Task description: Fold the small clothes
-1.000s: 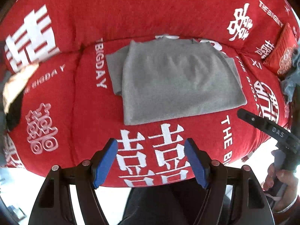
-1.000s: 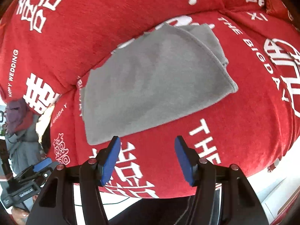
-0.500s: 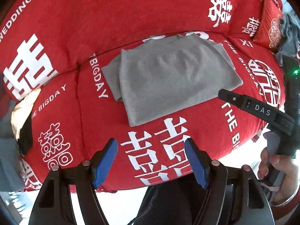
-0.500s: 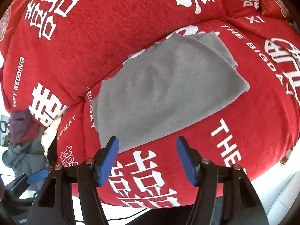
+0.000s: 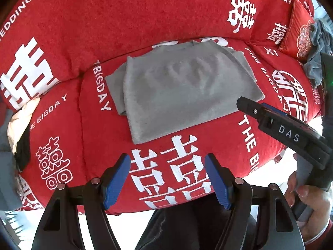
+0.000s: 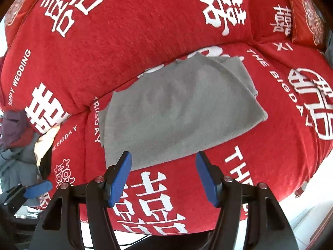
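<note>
A grey garment (image 5: 183, 91) lies folded flat on the seat of a red sofa (image 5: 108, 150); it also shows in the right wrist view (image 6: 177, 116). My left gripper (image 5: 167, 179) is open and empty, held above the sofa's front edge, short of the garment. My right gripper (image 6: 163, 177) is open and empty, just short of the garment's near edge. The right gripper's black body (image 5: 291, 133) and the hand holding it show at the right of the left wrist view.
A red embroidered cushion (image 5: 297, 31) and a blue-grey cloth (image 5: 318, 50) lie at the sofa's right end. A pile of clothes (image 6: 18, 137) lies at the left end. The sofa back (image 6: 135, 31) rises behind the garment. White floor shows below the seat edge.
Both grippers have pulled back and up from the garment, so more of the sofa shows. The right gripper's body has come further into the left wrist view. Both stayed open.
</note>
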The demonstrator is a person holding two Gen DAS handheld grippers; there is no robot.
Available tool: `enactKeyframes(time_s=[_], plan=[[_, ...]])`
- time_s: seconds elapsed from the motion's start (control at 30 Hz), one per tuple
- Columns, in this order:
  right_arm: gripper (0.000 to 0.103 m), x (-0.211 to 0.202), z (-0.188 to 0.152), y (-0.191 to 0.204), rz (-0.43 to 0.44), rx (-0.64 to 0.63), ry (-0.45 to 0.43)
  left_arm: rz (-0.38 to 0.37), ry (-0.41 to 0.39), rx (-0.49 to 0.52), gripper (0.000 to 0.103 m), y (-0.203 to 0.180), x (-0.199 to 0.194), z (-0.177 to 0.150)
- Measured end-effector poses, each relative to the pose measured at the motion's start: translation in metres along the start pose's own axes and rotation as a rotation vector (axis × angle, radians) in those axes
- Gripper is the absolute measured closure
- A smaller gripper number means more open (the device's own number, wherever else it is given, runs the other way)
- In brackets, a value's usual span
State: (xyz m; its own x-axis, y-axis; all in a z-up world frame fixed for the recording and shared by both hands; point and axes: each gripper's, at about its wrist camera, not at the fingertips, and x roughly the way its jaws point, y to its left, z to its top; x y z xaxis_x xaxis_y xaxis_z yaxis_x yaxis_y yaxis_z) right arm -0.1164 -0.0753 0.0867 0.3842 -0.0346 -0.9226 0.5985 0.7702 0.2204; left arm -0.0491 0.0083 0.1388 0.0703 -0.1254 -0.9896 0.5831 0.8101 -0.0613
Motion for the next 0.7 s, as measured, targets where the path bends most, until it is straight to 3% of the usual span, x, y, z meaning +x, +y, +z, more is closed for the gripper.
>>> enactKeyframes(time_s=[0.37,0.6,0.7], plan=[[0.036,0.001,-0.006,0.004,-0.033,-0.047,0.041,-0.069,-0.009,-0.104,0.029,0.019,0.025,-0.003],[0.036,0.029,-0.014,0.003,-0.091,-0.138,0.129,-0.081,0.005,-0.199,0.029,0.033,0.063,-0.017],[0.036,0.049,-0.015,0.001,-0.072,-0.146,0.182,-0.101,0.02,-0.267,0.029,0.044,0.085,-0.022]])
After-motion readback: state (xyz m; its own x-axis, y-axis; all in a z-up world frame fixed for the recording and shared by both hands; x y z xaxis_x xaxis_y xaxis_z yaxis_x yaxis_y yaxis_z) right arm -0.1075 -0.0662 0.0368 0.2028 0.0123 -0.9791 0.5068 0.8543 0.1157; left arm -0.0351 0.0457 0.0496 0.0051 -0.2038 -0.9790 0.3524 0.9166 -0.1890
